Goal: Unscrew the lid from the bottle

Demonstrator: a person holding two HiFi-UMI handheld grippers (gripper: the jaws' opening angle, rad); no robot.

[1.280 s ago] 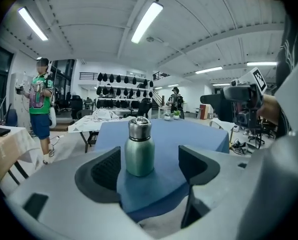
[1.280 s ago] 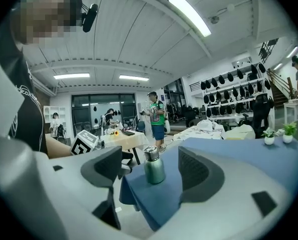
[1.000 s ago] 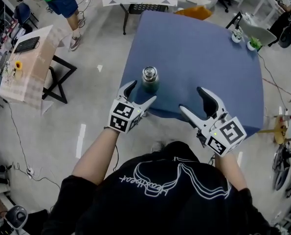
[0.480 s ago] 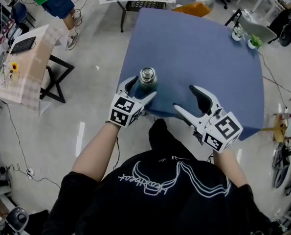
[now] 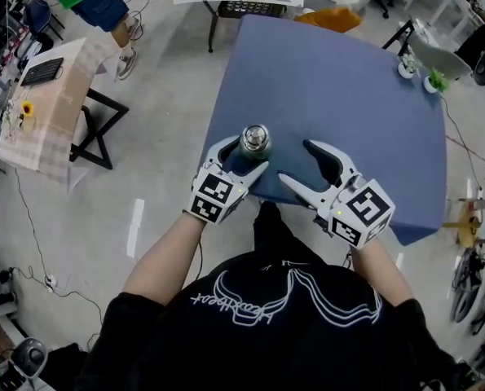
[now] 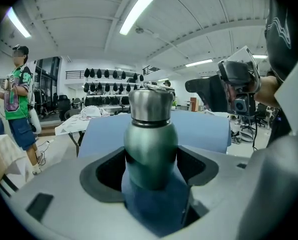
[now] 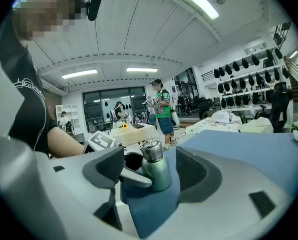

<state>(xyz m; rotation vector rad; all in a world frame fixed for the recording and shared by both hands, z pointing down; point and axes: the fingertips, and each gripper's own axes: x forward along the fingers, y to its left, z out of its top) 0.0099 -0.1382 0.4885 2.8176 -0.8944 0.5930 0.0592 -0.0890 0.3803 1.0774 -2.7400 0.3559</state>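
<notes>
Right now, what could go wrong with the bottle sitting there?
The green bottle stands near the corner of the blue table, so a nudge might tip it off the edge. The left hand-held gripper is closing its jaws with the bottle's body between them; a loose hold might let it spin when the right hand-held gripper turns the steel lid.

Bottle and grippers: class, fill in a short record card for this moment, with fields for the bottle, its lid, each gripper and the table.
Bottle: green bottle, upright, near the table's near left corner
Lid: silver lid, on the bottle, not yet unscrewed
Left gripper: left gripper, jaws closing, the bottle's body between them; firm contact cannot be confirmed
Right gripper: right gripper, jaws apart, holding nothing, to the right of the bottle
Table: blue table, bottle standing on it
</notes>
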